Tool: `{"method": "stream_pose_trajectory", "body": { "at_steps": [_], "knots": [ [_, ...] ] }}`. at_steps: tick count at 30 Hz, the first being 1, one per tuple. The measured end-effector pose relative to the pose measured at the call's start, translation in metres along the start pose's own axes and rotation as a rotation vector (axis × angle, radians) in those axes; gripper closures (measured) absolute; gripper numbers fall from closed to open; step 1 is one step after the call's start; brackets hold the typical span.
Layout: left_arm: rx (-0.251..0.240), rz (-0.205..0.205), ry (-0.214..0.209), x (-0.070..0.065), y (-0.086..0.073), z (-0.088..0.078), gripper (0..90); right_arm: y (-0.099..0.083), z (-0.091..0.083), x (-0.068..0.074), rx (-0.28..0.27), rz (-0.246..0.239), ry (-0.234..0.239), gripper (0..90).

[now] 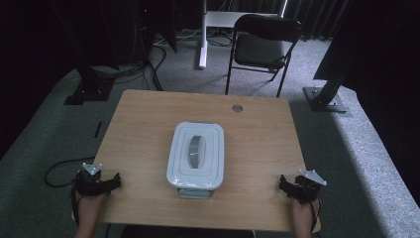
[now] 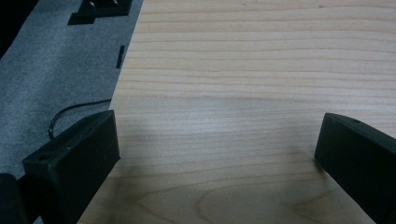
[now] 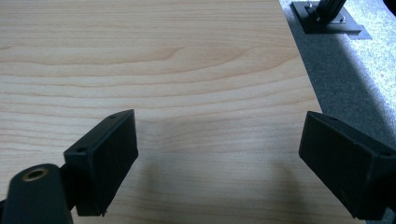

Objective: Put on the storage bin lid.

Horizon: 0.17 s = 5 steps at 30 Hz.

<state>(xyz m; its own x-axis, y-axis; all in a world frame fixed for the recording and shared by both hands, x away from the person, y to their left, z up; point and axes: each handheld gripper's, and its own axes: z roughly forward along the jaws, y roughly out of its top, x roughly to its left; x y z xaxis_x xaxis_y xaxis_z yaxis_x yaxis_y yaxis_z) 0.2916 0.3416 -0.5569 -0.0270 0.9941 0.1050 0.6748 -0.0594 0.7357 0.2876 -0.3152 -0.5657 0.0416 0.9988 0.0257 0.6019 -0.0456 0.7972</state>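
Observation:
A white lidded plastic box (image 1: 196, 155) with a grey handle (image 1: 196, 151) across its lid sits in the middle of the wooden table (image 1: 143, 129). My left gripper (image 1: 98, 182) rests at the table's near left corner, open, with bare wood between its jaws (image 2: 217, 154). My right gripper (image 1: 297, 187) sits at the near right corner, open too, with nothing between its jaws (image 3: 219, 154). Both grippers are well apart from the box.
A black folding chair (image 1: 262, 44) stands on the grey carpet beyond the table. Black stand bases (image 1: 324, 96) flank the table's far corners. A small round cap (image 1: 237, 107) sits in the table near its far edge. A cable (image 1: 57, 171) loops on the floor at left.

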Motion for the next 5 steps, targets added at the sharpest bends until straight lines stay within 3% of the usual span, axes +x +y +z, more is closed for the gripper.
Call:
{"method": "stream_pose_trajectory", "body": {
  "at_steps": [5],
  "knots": [
    [-0.006, 0.003, 0.002, 0.0011, 0.0002, 0.0001, 0.5, 0.0001, 0.0002, -0.0001, 0.001, 0.004, 0.004, 10.7]
  ]
}}
